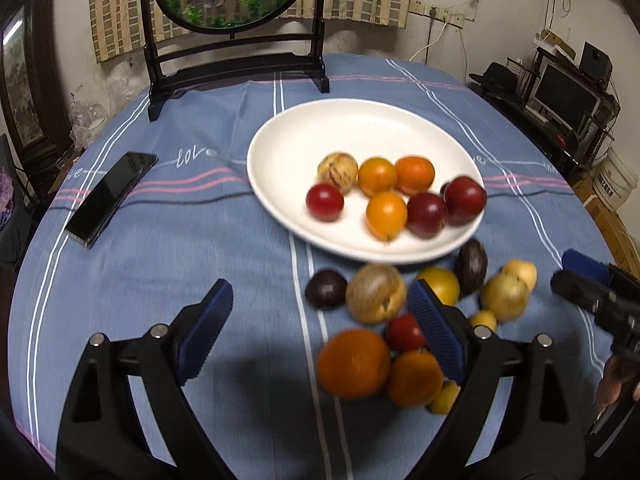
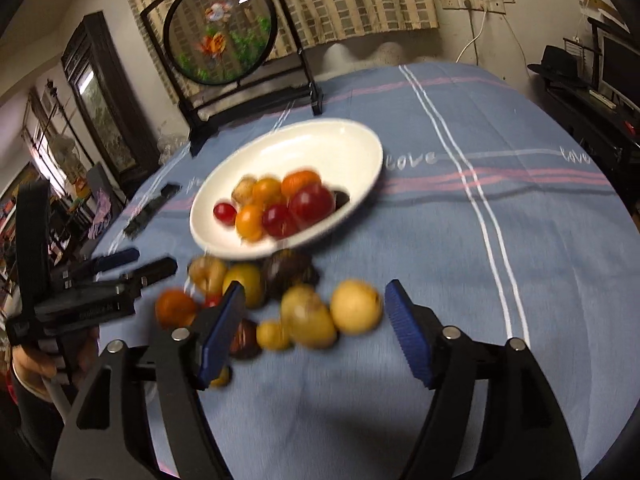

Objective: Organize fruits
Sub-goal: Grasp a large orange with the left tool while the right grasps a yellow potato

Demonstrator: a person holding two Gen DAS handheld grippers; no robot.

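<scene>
A white oval plate [image 1: 304,128] [image 2: 340,140] holds several red, orange and yellow fruits. More loose fruits lie on the blue cloth in front of it: a big orange [image 1: 354,364], a striped tan fruit [image 1: 376,294], a dark plum [image 1: 326,289], yellow fruits [image 2: 356,306]. My left gripper [image 1: 320,320] is open and empty above the cloth, its right finger over the loose pile. My right gripper [image 2: 312,328] is open and empty, hovering over the yellow fruits. It also shows at the right edge of the left wrist view [image 1: 580,276].
A black phone [image 1: 112,198] lies on the cloth at the left. A framed round goldfish screen [image 1: 236,20] stands at the table's back. Shelves with a monitor [image 1: 560,96] stand off the table's right side.
</scene>
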